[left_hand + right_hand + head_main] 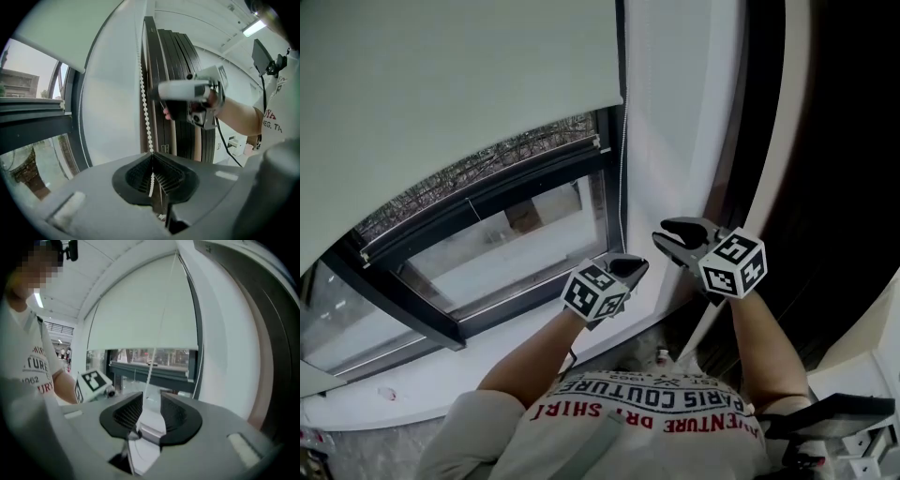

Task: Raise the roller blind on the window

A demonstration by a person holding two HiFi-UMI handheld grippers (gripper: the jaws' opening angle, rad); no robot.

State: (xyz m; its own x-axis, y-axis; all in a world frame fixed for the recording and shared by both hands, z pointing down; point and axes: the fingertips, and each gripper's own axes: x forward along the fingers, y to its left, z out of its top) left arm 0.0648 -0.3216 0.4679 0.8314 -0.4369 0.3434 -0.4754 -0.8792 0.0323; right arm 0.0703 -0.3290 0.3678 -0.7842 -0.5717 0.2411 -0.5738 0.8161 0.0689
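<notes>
The roller blind (459, 84) covers the upper part of the window (516, 234). Its bottom rail sits partway down the glass, so the lower pane is uncovered. Judged from this, the raise is under way but not complete. The bead chain (146, 108) that drives the blind runs down the right edge of the window, beside the white wall (675, 112).

The left gripper (630, 266) is clenched on the bead chain: in the left gripper view its ribbed pads meet with the beads pinched between them. This grip probably holds the chain taut so the blind cannot drop back.

The right gripper (673, 234) sits higher than the left one, with its jaws well apart. In the right gripper view a strand of the chain passes through the gap, but neither pad presses on it, so this gripper is released. Its place above the left grip suggests a fresh hold higher on the chain, ready for the next pull.
</notes>
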